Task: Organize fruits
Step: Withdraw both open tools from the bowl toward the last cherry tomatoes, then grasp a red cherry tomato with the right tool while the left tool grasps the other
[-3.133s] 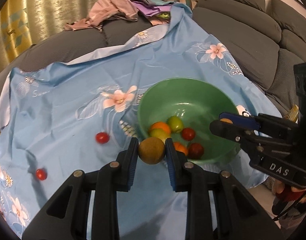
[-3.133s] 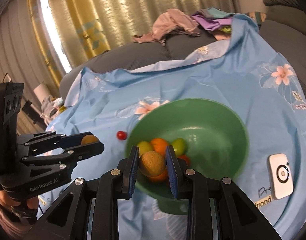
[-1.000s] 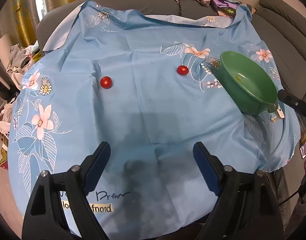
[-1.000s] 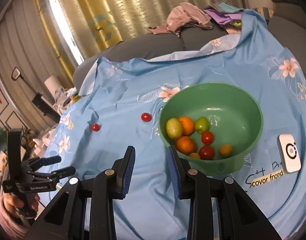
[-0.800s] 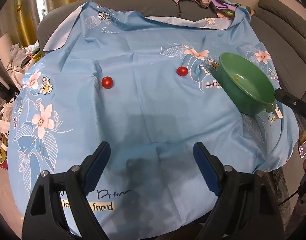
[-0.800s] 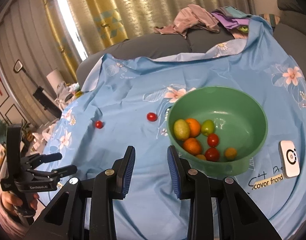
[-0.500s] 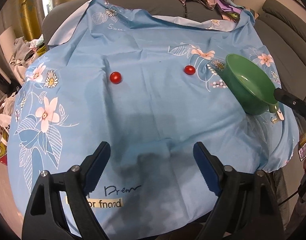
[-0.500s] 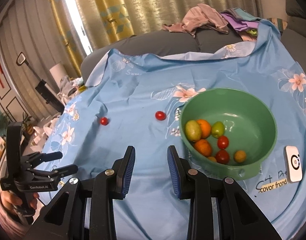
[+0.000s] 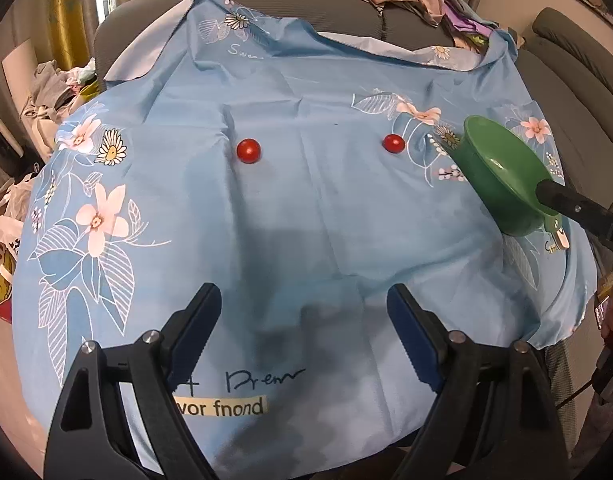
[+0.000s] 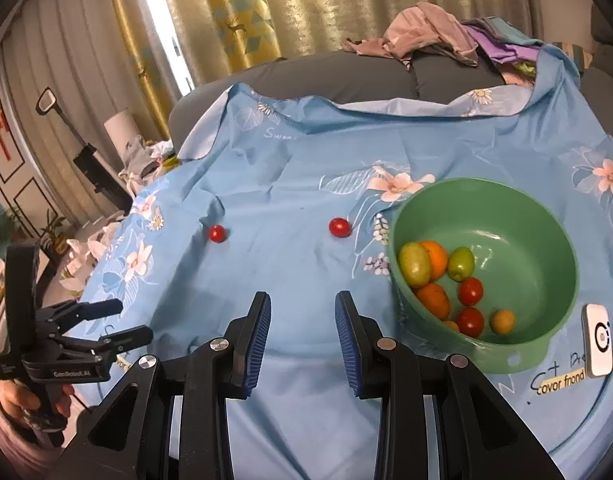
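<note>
A green bowl (image 10: 546, 216) sits at the right of the blue floral cloth and holds several fruits: oranges, green ones and red tomatoes. It also shows in the left wrist view (image 9: 494, 168), seen from the side. Two red cherry tomatoes lie loose on the cloth, one farther left (image 9: 248, 151) (image 10: 217, 233) and one near the bowl (image 9: 393, 143) (image 10: 340, 227). My left gripper (image 9: 302, 320) is wide open and empty, well short of both tomatoes. My right gripper (image 10: 302, 312) is open and empty, left of the bowl.
A small white device (image 10: 597, 334) lies on the cloth right of the bowl. Clothes (image 10: 426, 36) are piled on the grey sofa behind. Clutter (image 9: 46, 84) lies beside the table's left edge. The cloth hangs over the near edge.
Both grippers have pulled back slightly from the table. The tomatoes and bowl have shifted in view but have not moved on the cloth. Earlier, each gripper released a brown fruit at the bowl.
</note>
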